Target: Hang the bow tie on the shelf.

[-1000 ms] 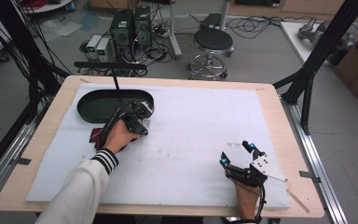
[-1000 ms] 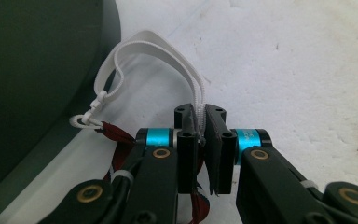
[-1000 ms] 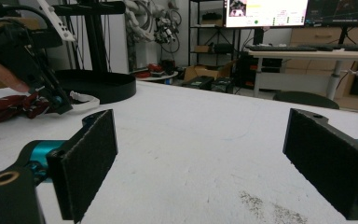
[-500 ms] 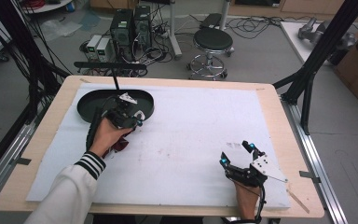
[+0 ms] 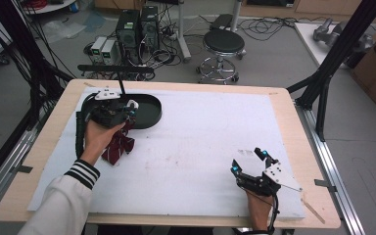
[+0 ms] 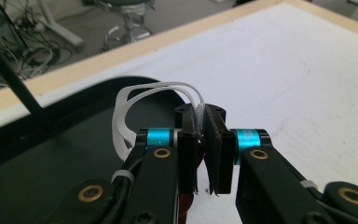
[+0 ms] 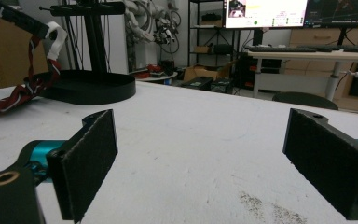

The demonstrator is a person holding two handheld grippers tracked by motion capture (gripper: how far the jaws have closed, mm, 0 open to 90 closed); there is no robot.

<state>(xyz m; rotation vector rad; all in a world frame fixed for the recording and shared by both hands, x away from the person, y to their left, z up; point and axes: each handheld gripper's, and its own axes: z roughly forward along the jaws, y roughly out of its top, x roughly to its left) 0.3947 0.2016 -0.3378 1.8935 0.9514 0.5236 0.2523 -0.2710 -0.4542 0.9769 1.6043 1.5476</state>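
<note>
One white mat (image 5: 200, 147) covers the wooden table (image 5: 284, 95).

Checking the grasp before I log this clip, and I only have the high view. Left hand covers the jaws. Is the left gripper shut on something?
Observer: Yes. In the left gripper view the left gripper is shut on a white elastic band, which loops out to one side of the jaws.
Operator: Is the band part of the striped cloth?
Observer: It looks so. In the right gripper view the white band joins the dark red striped cloth, which hangs down to the table.
Operator: Right jaws?
Observer: The right gripper stands wide open, with nothing between its pads.
</note>
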